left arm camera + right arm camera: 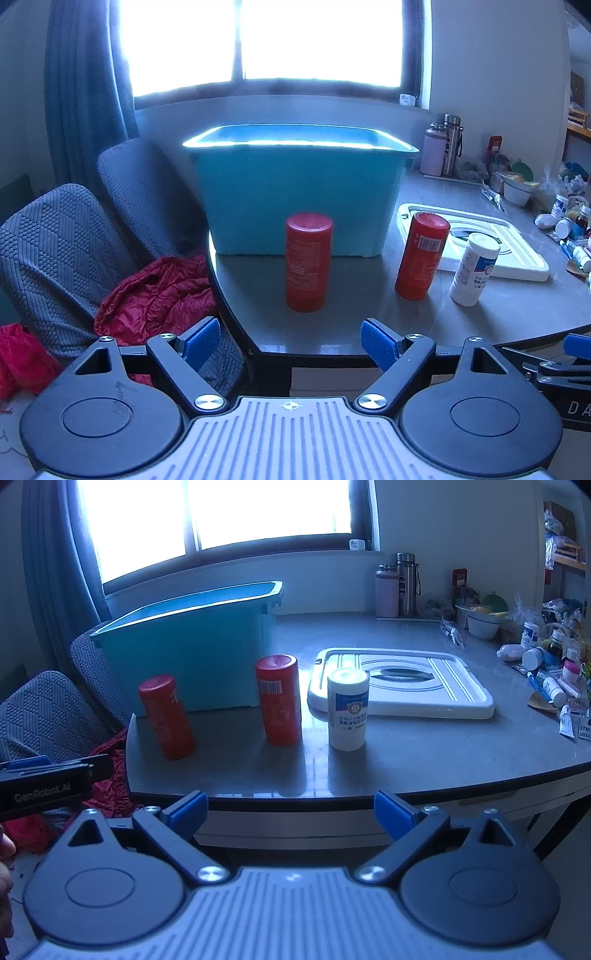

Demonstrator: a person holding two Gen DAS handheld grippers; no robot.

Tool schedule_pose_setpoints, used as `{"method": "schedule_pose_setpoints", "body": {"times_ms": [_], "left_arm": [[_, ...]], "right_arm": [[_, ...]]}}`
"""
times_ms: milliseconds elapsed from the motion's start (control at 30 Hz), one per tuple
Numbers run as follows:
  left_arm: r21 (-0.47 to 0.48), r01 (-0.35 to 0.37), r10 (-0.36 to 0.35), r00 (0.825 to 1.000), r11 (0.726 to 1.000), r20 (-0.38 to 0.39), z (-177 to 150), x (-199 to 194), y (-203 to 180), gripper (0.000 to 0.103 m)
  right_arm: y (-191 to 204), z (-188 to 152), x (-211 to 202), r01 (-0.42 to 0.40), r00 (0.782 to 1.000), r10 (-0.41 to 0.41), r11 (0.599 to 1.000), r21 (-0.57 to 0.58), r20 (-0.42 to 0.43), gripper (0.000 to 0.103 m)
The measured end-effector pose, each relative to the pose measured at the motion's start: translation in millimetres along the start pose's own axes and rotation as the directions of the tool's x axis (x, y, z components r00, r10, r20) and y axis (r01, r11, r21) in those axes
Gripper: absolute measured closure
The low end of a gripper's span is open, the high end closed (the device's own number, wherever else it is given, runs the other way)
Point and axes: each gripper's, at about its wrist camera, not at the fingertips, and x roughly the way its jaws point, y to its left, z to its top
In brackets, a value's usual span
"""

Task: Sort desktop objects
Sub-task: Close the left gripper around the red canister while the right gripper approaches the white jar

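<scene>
Two red canisters stand upright on the grey table: the left one [307, 262] [167, 717] and the right one [421, 256] [279, 700]. A white bottle [473, 269] [348, 709] stands to their right. A teal bin [299, 188] [192, 642] sits behind them, with its white lid [495, 243] [406, 681] lying flat beside it. My left gripper [291, 345] is open and empty, short of the table edge, facing the left red canister. My right gripper [291, 812] is open and empty, below the table edge, facing the right canister and the white bottle.
Two grey chairs [66, 254] with red cloth [159, 295] stand left of the table. Flasks [399, 585], a bowl [482, 624] and several small medicine bottles [543, 664] clutter the far right. A window is behind. The other gripper shows at each view's edge [565, 365] [48, 782].
</scene>
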Motion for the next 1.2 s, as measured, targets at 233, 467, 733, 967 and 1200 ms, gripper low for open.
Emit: {"method": "schedule_pose_setpoints", "body": {"times_ms": [233,467,733,967,1200], "left_arm": [[-0.012,-0.009,0.009,1.0,1.0,0.016,-5.5,7.3,-3.8,0.018],[-0.008,0.0,0.0,0.999,1.0,0.052,-12.1,18.6,-7.0,0.018],[-0.007,0.028,-0.027,0.996,1.0,0.083,-14.1,42.5,-12.6,0.018],[0.014,0.026,-0.027,0.993,1.0,0.117,-4.9,65.4,-20.9,0.018],[-0.018,0.013,-0.01,0.992,1.0,0.123,1.7,88.7,-18.8,0.018]], "right_arm": [[-2.6,-5.4,-6.0,-0.006,1.0,0.006,1.0,0.009,0.0,0.006],[-3.8,-11.7,-4.4,0.0,1.0,0.0,1.0,-0.013,0.007,0.006],[-8.6,-17.2,-4.5,0.02,0.999,-0.02,1.0,-0.017,0.039,0.006],[-7.6,-15.7,-0.1,0.015,0.999,-0.013,0.999,-0.038,0.053,0.006],[-10.2,-15.2,10.8,0.016,0.999,-0.015,0.999,-0.035,0.041,0.006]]}}
